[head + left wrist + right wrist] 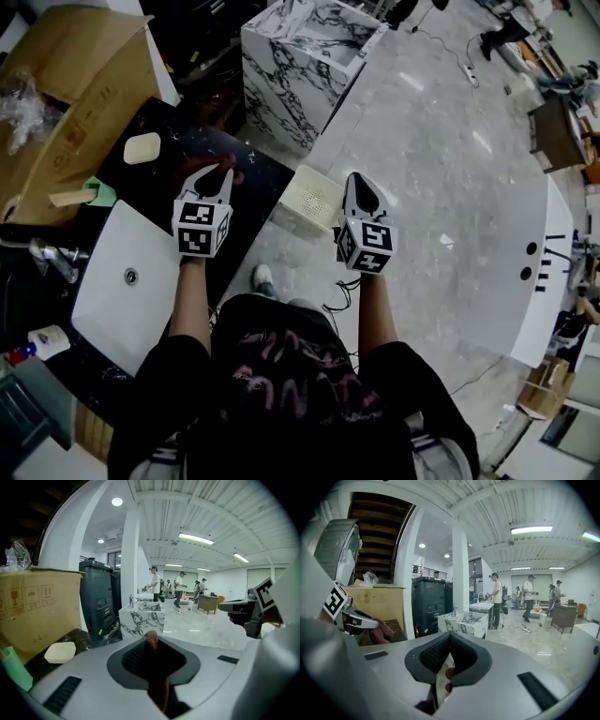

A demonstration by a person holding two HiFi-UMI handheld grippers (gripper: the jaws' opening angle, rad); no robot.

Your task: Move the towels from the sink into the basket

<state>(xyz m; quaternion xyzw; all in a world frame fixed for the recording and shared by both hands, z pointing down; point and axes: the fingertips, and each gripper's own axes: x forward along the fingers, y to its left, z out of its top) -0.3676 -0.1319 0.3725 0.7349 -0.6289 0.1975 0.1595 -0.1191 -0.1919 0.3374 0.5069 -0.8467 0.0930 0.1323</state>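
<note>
My left gripper (225,174) hangs over the dark counter just beyond the white sink (98,305). It is shut on a dark red towel (157,679), a narrow fold of which runs up between the pads in the left gripper view. From the right gripper view the same towel (375,632) hangs bunched under the left gripper. My right gripper (360,184) is over the floor beside the white perforated basket (307,201). Its tips (450,637) meet, and I cannot tell whether anything is held. The sink basin shows only its drain.
A cream soap bar (142,147) and a green piece (99,192) lie on the dark counter (178,127). A large cardboard box (66,103) stands at the far left. A marble-patterned block (300,66) stands beyond the basket. Several people stand far off.
</note>
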